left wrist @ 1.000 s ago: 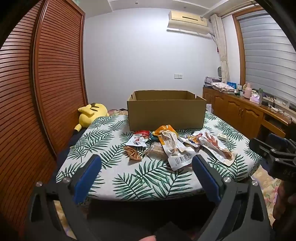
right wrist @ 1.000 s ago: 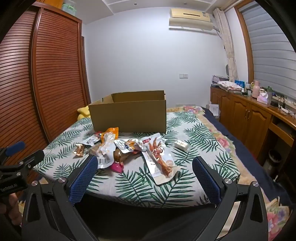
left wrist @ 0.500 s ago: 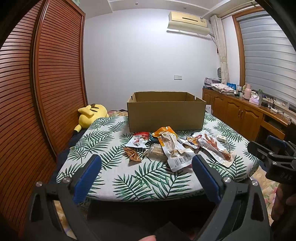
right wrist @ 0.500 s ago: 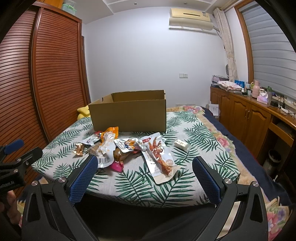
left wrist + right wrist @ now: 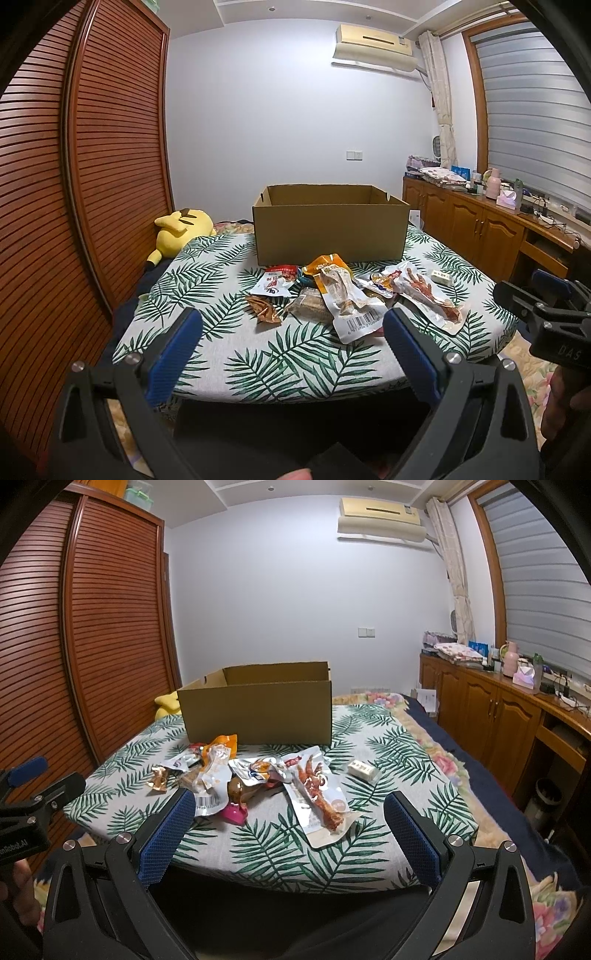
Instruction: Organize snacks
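Observation:
An open cardboard box (image 5: 330, 229) (image 5: 258, 709) stands on the leaf-print table (image 5: 229, 350) (image 5: 388, 746). Several snack packets lie in a heap in front of it: an orange-topped pouch with a barcode (image 5: 341, 291), a chicken-foot pouch (image 5: 319, 794) (image 5: 424, 291), a small brown wrapper (image 5: 264, 310), a pink packet (image 5: 234, 812) and a small white packet (image 5: 364, 770). My left gripper (image 5: 291, 325) is open, short of the table's near edge, nothing between its fingers. My right gripper (image 5: 288, 808) is open too, held before the near edge. Each gripper also shows at the other view's side.
A slatted wooden wardrobe (image 5: 74, 184) runs along the left. A yellow plush toy (image 5: 181, 230) lies beyond the table's left side. Wooden cabinets (image 5: 498, 716) with clutter on top line the right wall. A floral bedspread (image 5: 443, 760) lies right of the table.
Both views have shifted only slightly; the table and snacks look a touch closer in the left wrist view. Both grippers stay open, and nothing on the table has moved.

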Tool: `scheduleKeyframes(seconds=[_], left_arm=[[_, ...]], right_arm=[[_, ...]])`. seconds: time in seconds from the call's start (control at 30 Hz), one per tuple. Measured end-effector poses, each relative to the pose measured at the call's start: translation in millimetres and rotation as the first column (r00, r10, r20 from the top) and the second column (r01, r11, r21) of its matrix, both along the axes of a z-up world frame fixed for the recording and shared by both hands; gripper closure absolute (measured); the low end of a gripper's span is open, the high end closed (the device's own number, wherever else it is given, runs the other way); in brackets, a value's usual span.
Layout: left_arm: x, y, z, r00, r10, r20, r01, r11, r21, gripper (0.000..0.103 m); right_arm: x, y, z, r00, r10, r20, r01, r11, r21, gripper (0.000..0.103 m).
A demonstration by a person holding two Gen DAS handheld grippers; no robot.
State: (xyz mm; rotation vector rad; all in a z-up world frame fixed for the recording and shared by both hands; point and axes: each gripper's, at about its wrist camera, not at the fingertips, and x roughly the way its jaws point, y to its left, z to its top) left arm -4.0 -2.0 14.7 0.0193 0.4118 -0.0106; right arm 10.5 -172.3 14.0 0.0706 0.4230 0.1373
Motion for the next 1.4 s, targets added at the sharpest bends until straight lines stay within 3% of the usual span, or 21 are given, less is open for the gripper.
scheduleKeyframes(seconds=[1.4], left_arm=[[-6.7,1.1,-4.1,1.000,-0.006,0.000,0.006,1.000,-0.002,0.004]], right_arm=[[-1.4,2.5,0.6,1.000,-0.001,-0.002,0.001,1.000,-0.004,0.000]])
